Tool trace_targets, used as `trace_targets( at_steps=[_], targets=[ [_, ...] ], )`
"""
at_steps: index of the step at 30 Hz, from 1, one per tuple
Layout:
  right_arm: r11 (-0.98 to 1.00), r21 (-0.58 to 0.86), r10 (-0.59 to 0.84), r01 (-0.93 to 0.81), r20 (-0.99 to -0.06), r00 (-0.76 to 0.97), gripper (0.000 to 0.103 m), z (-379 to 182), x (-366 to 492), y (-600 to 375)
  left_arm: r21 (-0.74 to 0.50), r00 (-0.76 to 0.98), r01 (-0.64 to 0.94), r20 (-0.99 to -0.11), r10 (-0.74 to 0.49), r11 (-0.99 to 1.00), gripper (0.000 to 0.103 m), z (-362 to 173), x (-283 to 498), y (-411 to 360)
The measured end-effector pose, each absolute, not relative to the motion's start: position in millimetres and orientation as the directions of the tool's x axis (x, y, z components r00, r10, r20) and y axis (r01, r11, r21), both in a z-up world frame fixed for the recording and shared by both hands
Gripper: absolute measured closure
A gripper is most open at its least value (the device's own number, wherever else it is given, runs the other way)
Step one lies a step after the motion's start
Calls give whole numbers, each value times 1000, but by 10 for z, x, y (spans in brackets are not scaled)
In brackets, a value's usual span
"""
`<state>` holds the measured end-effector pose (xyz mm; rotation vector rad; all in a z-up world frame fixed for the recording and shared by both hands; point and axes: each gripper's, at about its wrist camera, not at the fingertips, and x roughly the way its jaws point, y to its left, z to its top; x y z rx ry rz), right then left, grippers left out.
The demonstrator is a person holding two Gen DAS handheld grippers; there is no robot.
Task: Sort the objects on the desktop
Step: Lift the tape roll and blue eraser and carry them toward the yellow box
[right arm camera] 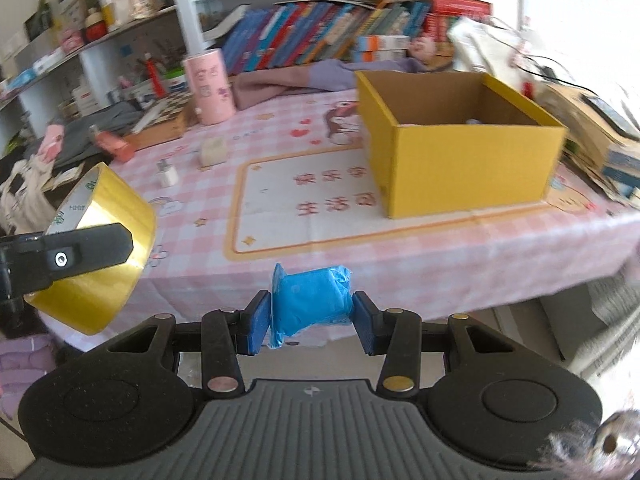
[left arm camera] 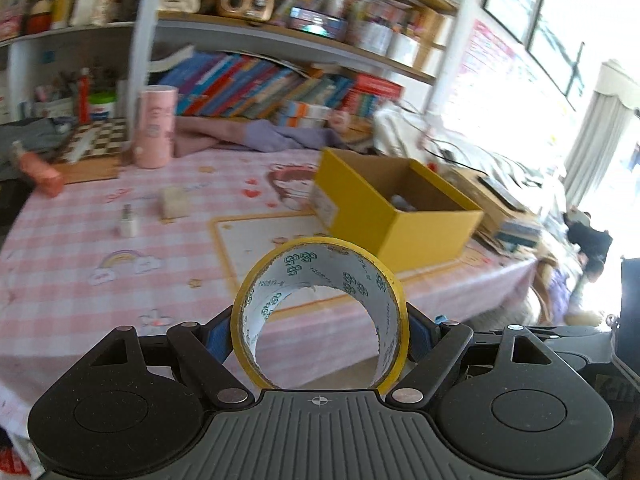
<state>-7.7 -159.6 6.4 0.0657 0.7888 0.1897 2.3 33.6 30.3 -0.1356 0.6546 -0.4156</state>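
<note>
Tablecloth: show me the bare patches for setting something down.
Free: the framed panel left of the yellow box, and the checks near the rainbow print. Tighter round the charger and white block. Crowded along the back: pink tube, cloth, books.

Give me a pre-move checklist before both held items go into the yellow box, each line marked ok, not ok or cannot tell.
1. Left claw grips the yellow roll of packing tape on both sides: ok.
2. Right claw pinches the blue plastic-wrapped bundle between both pads: ok.
3. Yellow cardboard box is open at the top: ok.
4. Room inside the box: cannot tell; only a small pale item shows near its floor.
5. Both loads are over the box: not ok; they hang near the table's front edge, short of it.
6. White charger plug and pale block sit left of the route: ok.
</note>
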Motion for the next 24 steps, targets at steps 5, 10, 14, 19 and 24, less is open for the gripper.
trace_targets(
  at_steps=[5,10,14,19,24],
  targets=[
    [990,120,136,-71,-704,697,62,66,-223,-1788,-261,681,395,-560,-471,881,19,291,24,171],
    [994,110,82,-5,-707,702,62,72,-347,-1951,-253,646,461,-562,-517,851,19,288,17,-29],
    [993,110,51,39,-711,701,62,72,-421,-2057,-242,621,508,-563,-546,827,19,291,5,-166],
    [992,106,26,70,-709,705,62,88,-463,-2145,-236,592,541,-574,-565,807,19,277,38,-287],
    [989,105,4,100,-710,704,62,87,-459,-2232,-227,569,574,-581,-582,787,19,271,74,-427]
  ],
)
